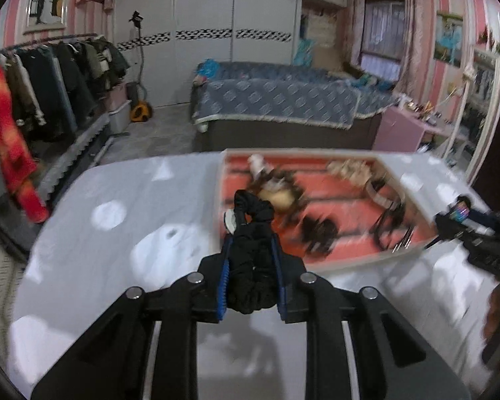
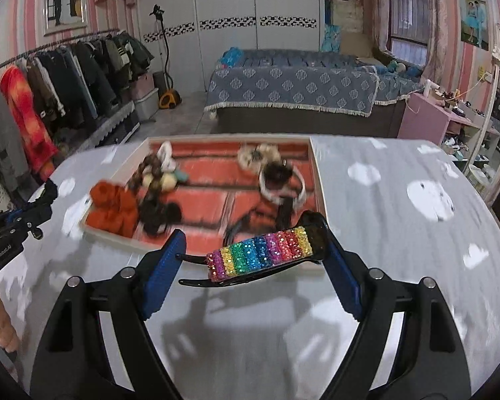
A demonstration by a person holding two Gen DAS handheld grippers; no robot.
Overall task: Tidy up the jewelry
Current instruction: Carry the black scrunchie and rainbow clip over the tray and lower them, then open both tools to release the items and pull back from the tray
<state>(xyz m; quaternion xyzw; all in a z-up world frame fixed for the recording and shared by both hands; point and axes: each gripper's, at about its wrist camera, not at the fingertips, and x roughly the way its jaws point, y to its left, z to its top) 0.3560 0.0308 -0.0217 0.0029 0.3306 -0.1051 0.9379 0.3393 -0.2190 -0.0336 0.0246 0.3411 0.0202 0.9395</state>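
Observation:
My left gripper (image 1: 251, 246) is shut on a black scrunchie (image 1: 253, 253), held just above the near left corner of the white tray (image 1: 221, 180) with a red brick-pattern lining. My right gripper (image 2: 250, 250) is shut on a rainbow rhinestone hair clip (image 2: 260, 255), which spans crosswise between the blue pads, above the tray's near edge (image 2: 116, 235). The tray holds several hair accessories: an orange scrunchie (image 2: 111, 210), a brown braided piece (image 2: 146, 170), a cream flower piece (image 2: 260, 155) and dark clips. Each gripper shows at the edge of the other's view.
The tray lies on a table with a grey cloud-pattern cloth (image 2: 400, 216). Beyond the table are a bed with a blue cover (image 2: 293, 86), a clothes rack (image 2: 50, 76) on the left and a pink shelf (image 2: 426, 116) on the right.

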